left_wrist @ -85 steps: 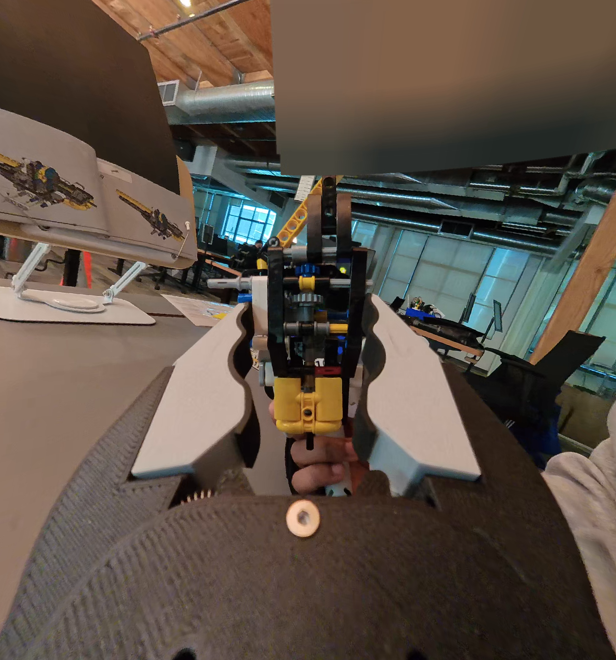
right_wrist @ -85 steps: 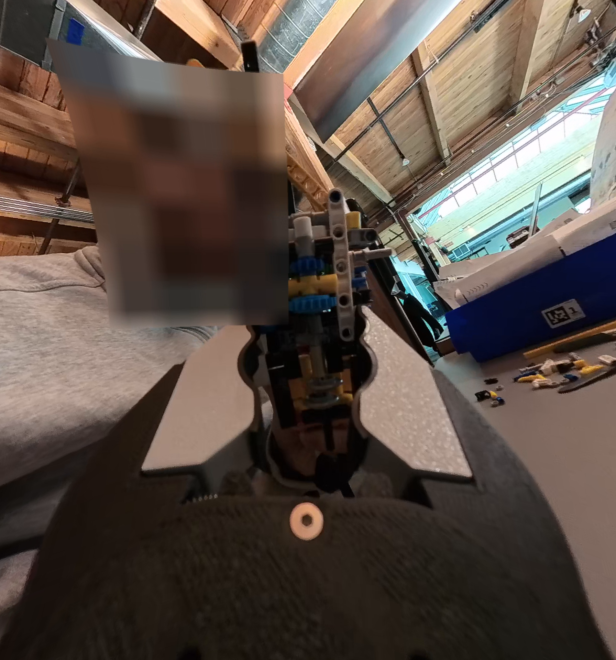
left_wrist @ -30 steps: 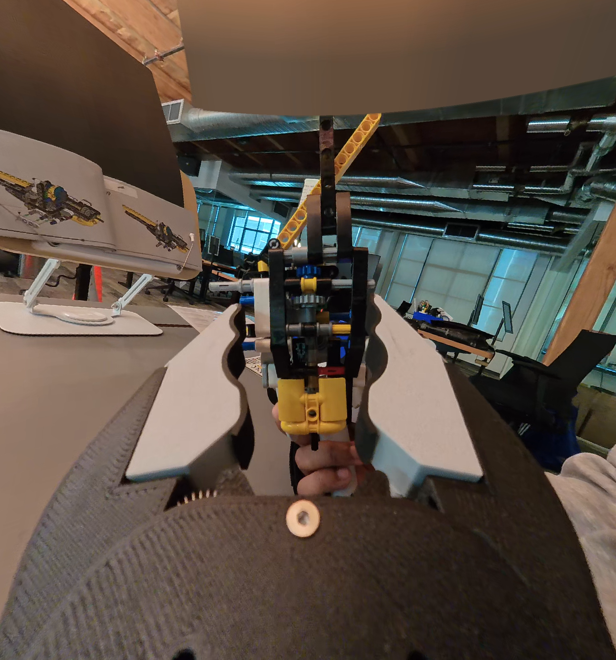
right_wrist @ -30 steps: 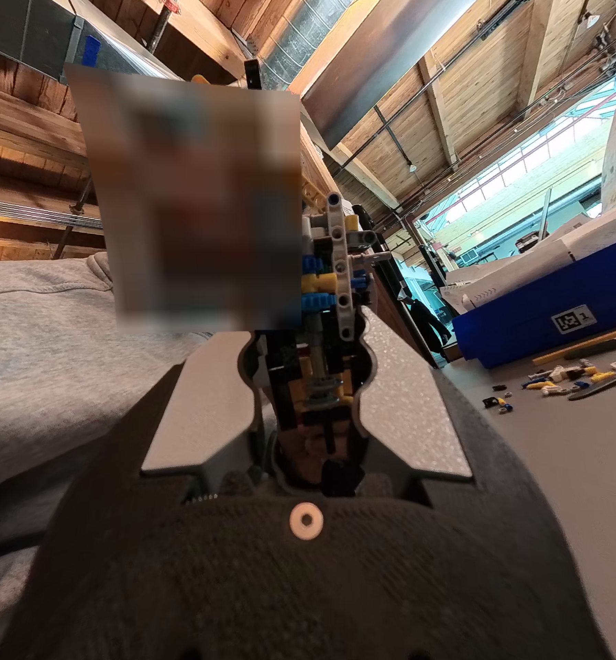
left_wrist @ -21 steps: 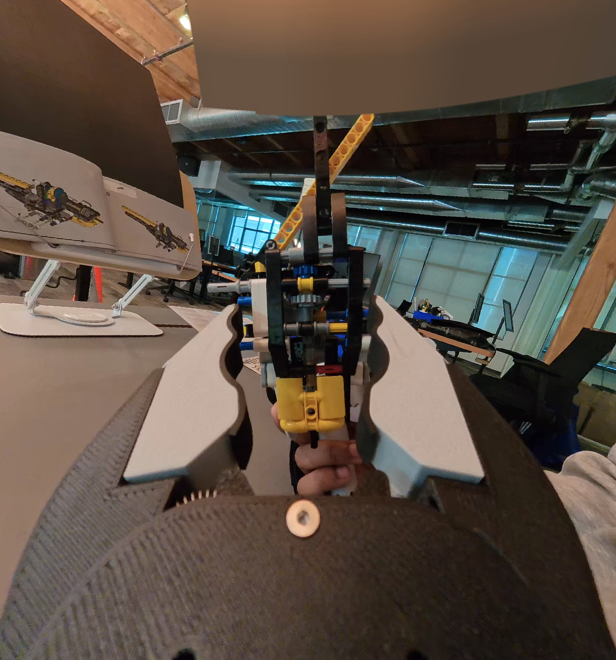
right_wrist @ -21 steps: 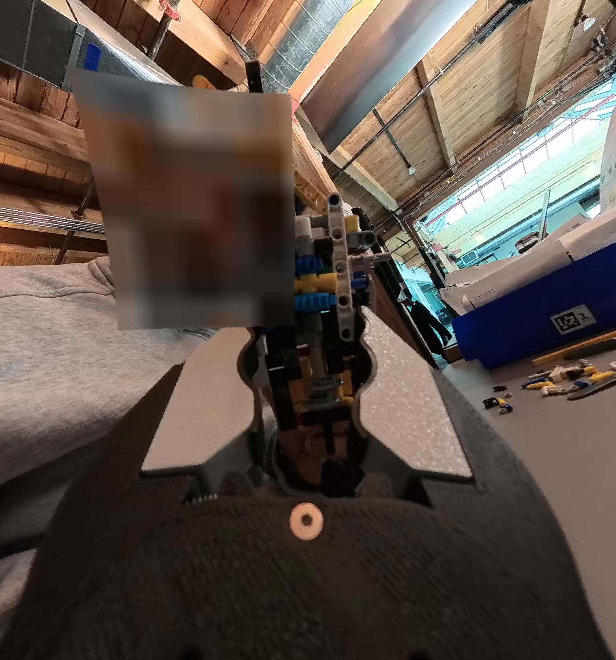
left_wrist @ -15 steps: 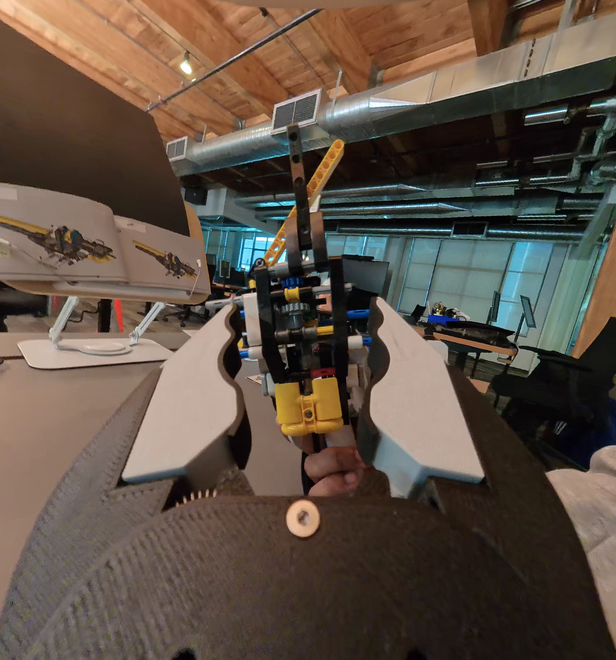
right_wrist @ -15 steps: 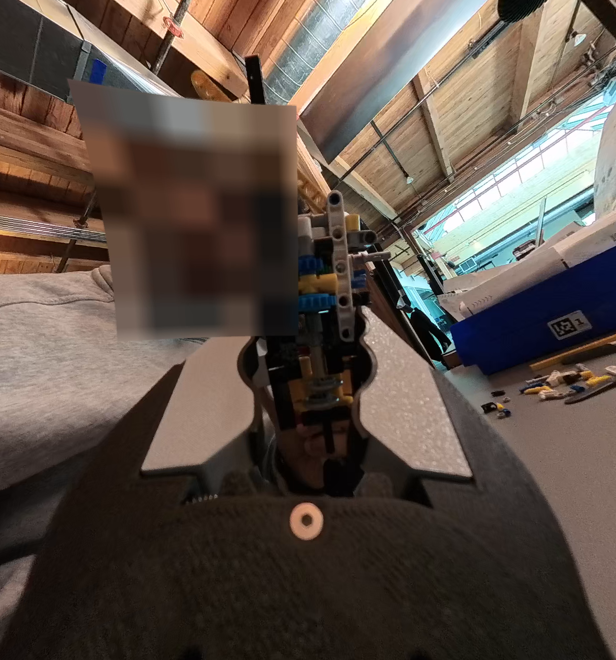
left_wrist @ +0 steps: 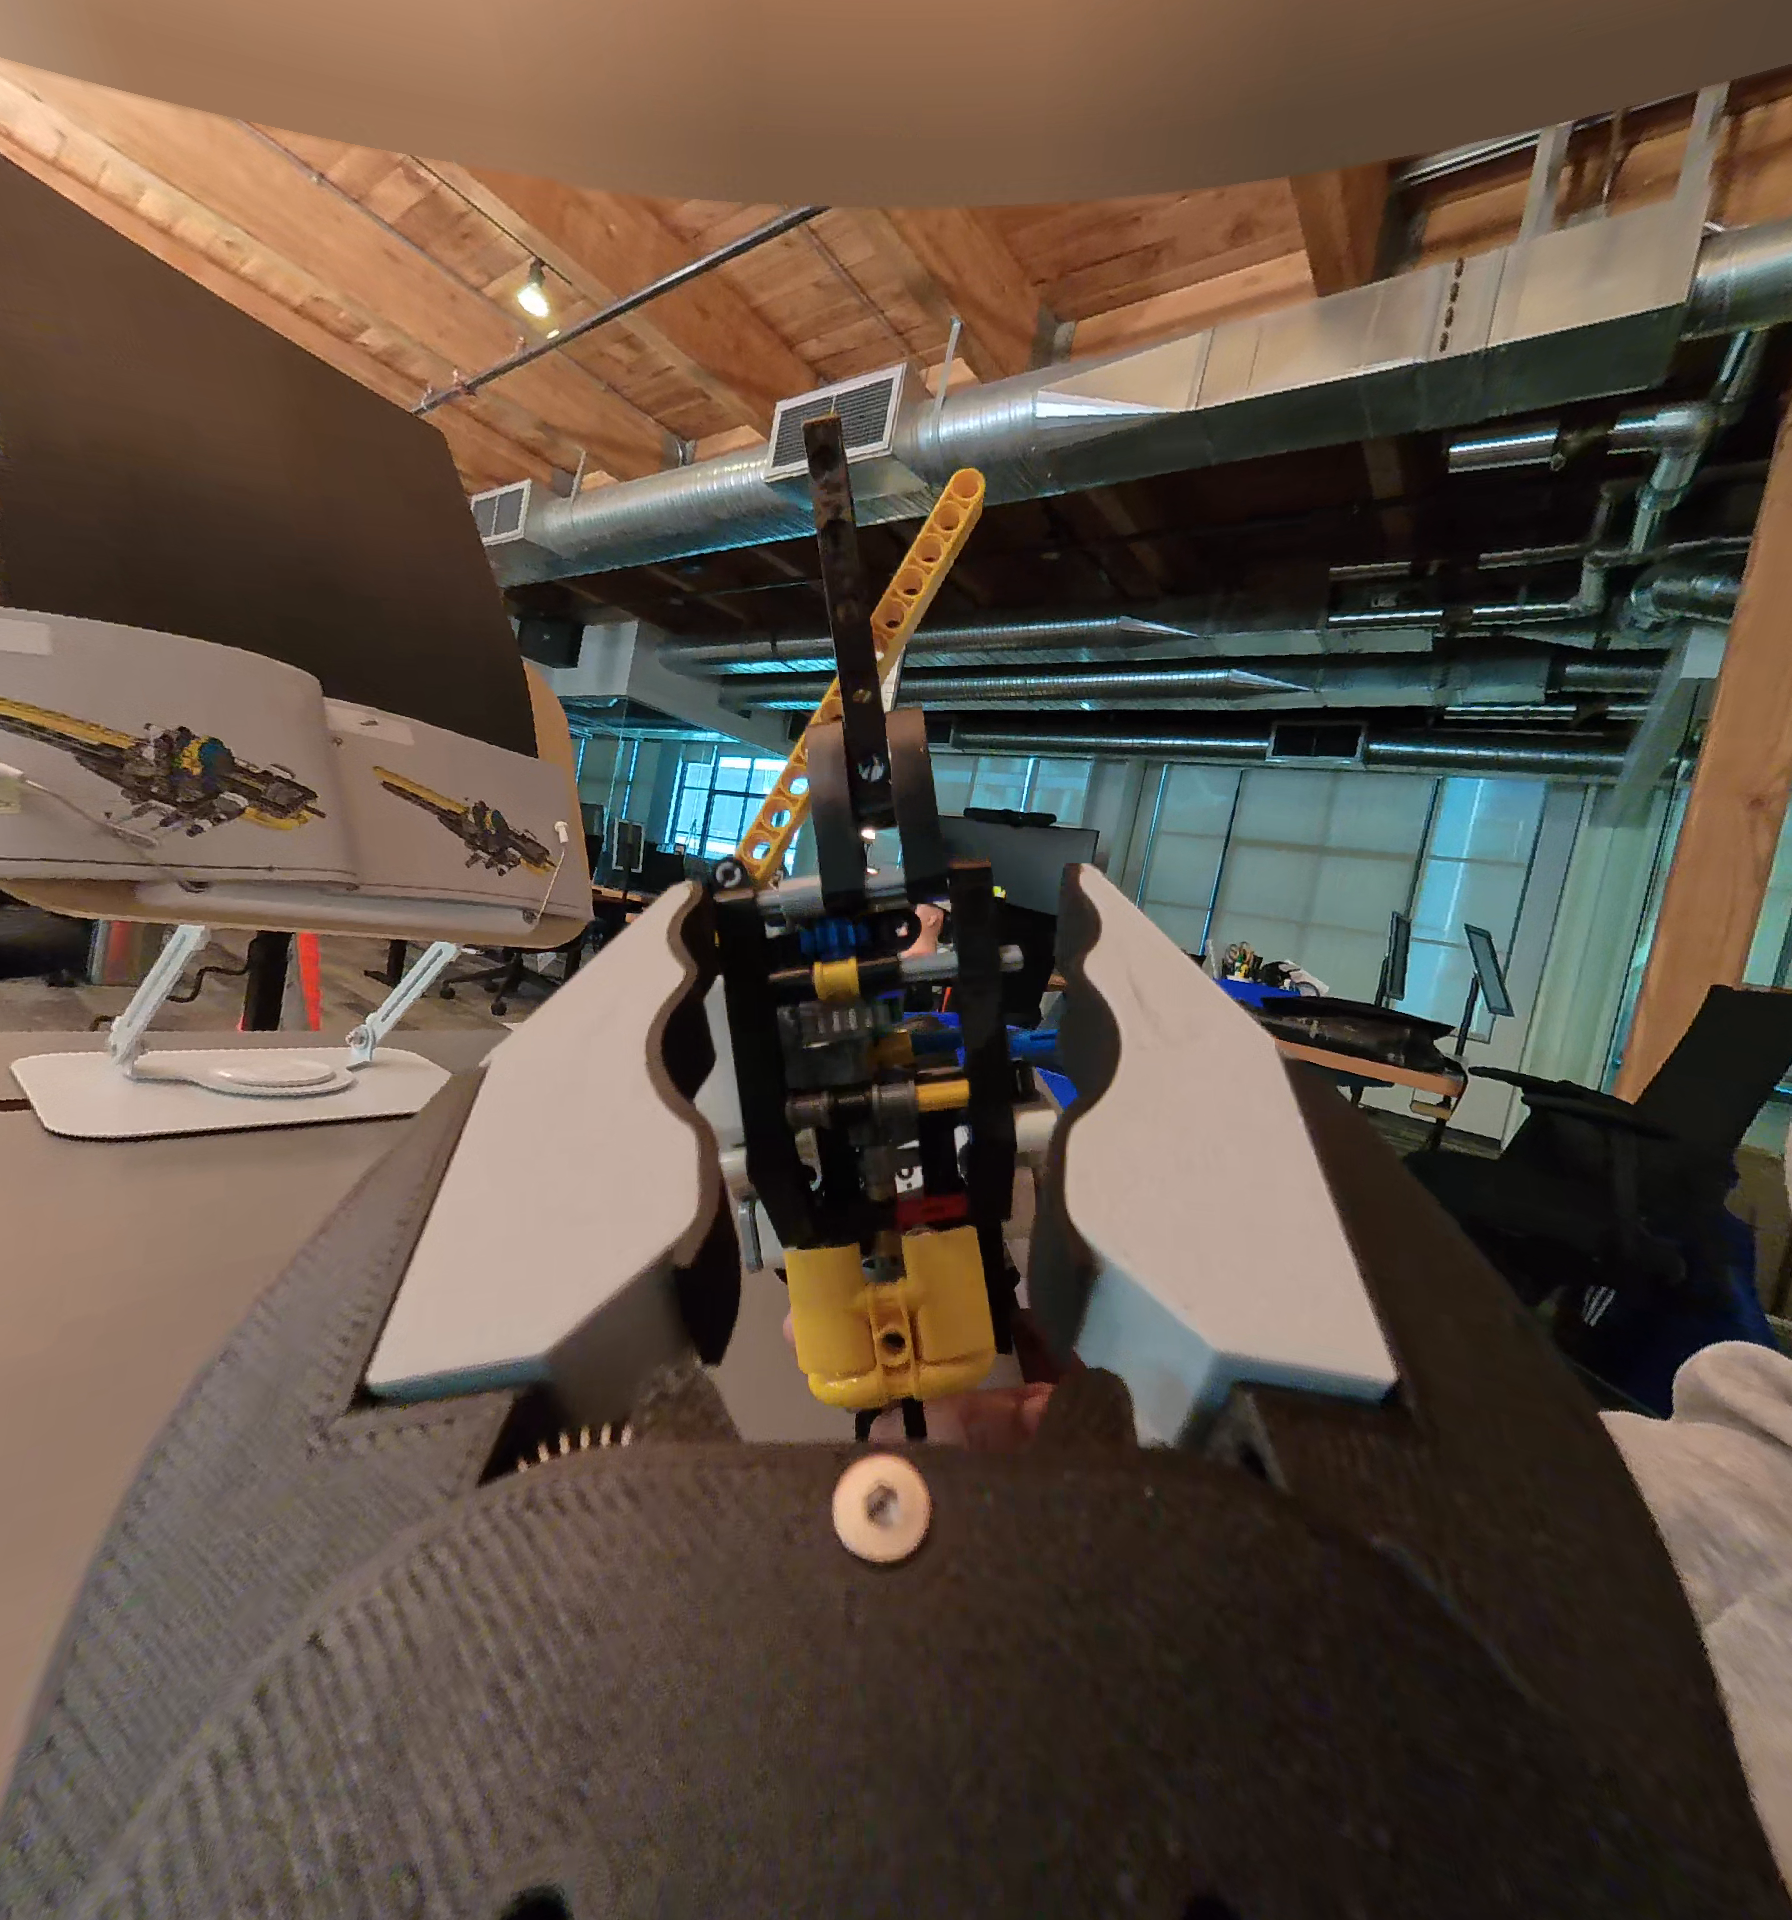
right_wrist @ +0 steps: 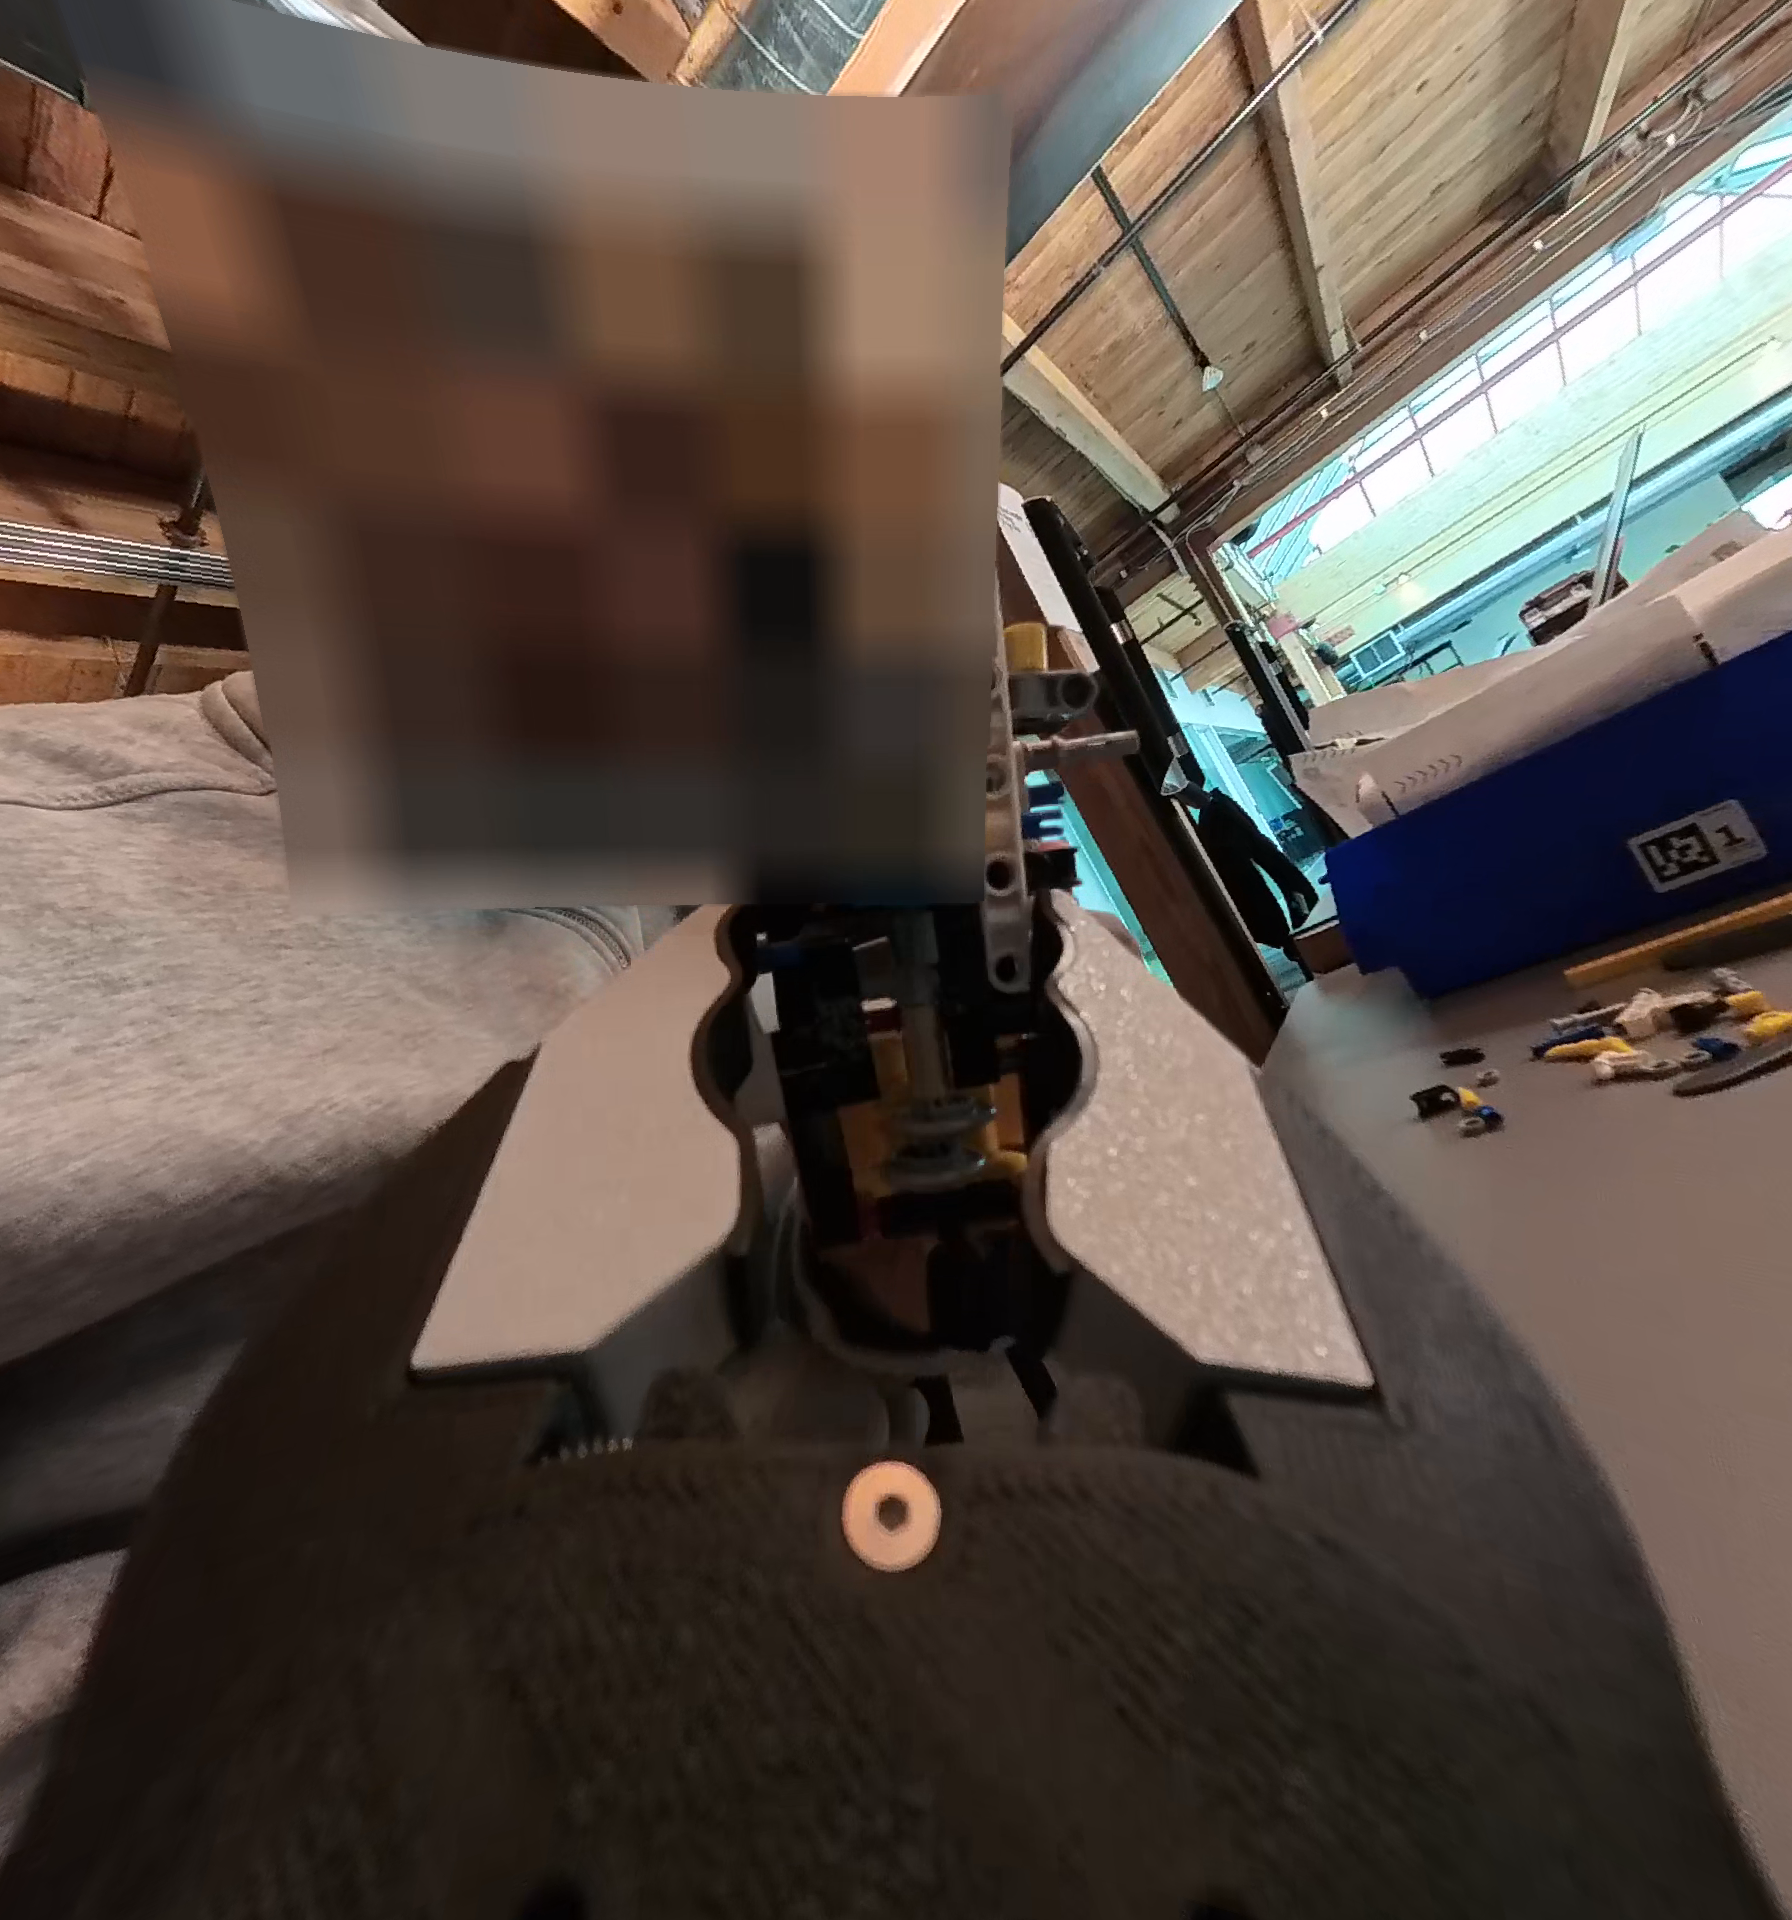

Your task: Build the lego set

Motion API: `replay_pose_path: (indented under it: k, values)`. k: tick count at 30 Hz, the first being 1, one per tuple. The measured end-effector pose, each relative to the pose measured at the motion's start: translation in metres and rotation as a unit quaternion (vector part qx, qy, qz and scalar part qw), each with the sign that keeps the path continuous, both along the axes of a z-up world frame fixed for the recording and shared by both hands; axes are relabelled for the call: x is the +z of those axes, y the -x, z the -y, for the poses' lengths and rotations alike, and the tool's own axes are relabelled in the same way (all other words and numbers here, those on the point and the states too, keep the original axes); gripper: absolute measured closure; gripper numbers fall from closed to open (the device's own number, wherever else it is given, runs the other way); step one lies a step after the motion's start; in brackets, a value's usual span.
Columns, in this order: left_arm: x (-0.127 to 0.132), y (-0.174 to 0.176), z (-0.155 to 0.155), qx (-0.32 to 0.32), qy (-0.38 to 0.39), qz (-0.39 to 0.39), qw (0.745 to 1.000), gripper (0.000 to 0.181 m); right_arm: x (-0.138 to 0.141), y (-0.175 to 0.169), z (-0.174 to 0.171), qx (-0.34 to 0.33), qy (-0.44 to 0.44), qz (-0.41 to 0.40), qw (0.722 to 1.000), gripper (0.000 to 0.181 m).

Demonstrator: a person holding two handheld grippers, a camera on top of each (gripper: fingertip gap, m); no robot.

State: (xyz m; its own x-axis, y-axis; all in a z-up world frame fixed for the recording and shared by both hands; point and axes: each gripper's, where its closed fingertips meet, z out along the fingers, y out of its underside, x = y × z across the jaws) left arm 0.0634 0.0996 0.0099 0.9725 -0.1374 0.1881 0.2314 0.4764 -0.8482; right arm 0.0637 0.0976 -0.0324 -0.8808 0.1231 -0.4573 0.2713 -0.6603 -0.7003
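Left tool [left_wrist: 876, 1049] I see pinching the lego model [left_wrist: 871, 1101] between its grey fingers [left_wrist: 580, 1153]; right tool [right_wrist: 897, 1049] grips the same model [right_wrist: 923, 1081] from the other side. Beyond the model, loose lego pieces [right_wrist: 1640, 1029] lie on my worktop [right_wrist: 1598, 1247] before a blue bin [right_wrist: 1598, 842]; an instruction booklet [left_wrist: 227, 769] stands farther off.

The left gripper [left_wrist: 884, 1049] has two pale grey, flat-topped fingers [left_wrist: 559, 1174] with wavy dark inner edges, set in a broad black housing of ribbed, printed-looking plastic with a single round whitish screw [left_wrist: 880, 1507] at its middle and a toothed gear edge just showing. The right gripper [right_wrist: 892, 1049] is built alike: speckled light grey fingers [right_wrist: 1183, 1174], black textured body, one pale screw [right_wrist: 890, 1514]. The person wears a light grey fleece sweatshirt [right_wrist: 196, 987].
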Motion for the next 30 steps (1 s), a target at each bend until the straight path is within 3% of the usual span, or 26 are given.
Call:
replay_pose_path:
  k: [9,30]
  values:
    - [0.0024,0.004,0.0033,0.005,-0.01,0.005,1.0,0.126,-0.0015,0.0002,0.0022,0.003,-0.006,0.003,1.0,0.13]
    - [0.0021,0.0061,0.0051,0.002,-0.012,0.015,1.0,0.128,-0.0015,-0.0006,0.0032,0.007,-0.006,0.002,1.0,0.13]
